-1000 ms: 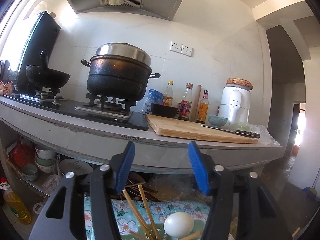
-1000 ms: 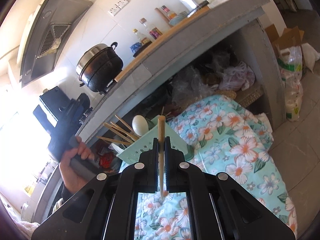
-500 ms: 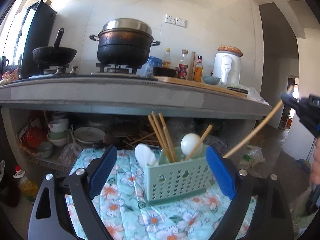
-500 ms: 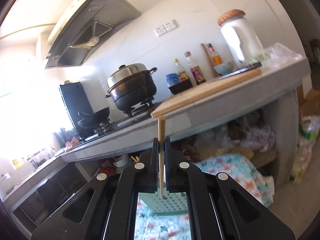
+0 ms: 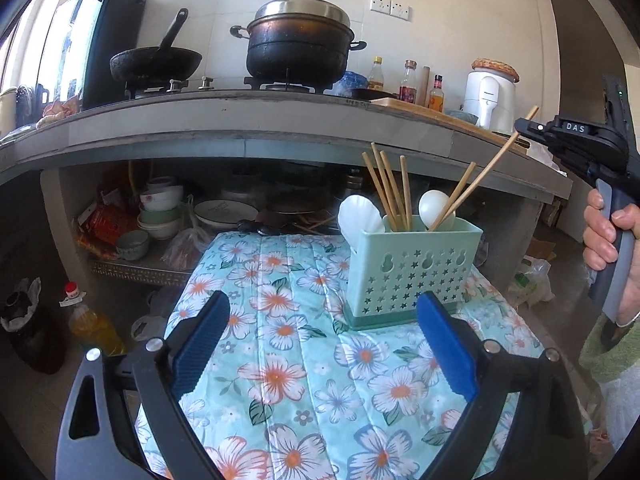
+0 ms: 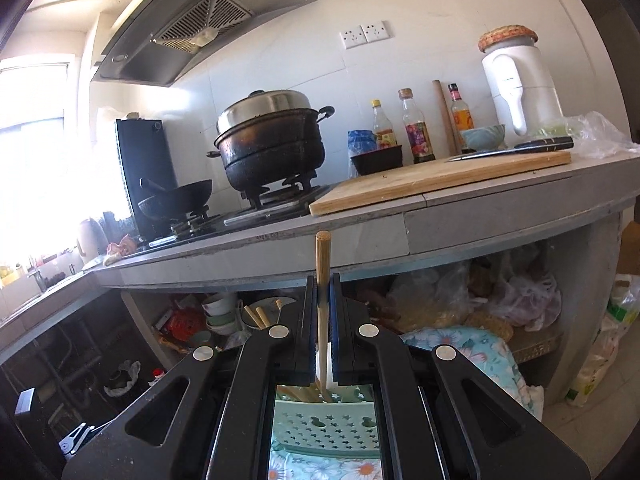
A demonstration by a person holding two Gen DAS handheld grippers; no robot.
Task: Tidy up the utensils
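Right hand-held gripper [image 6: 323, 300] clamps a chopstick [image 6: 322, 264] upright above green basket [image 6: 324, 424]

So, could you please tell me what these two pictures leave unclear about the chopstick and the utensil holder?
- Chopstick lower tip: in the right wrist view the right gripper covers it; in the left wrist view it sinks behind the holder wall, so whether it touches bottom is unknown.
- Holder compartments: inner dividers hidden by the wall in both views.
- White spoons: handles hidden inside the holder.
- Left gripper: jaws opening, nothing between them.
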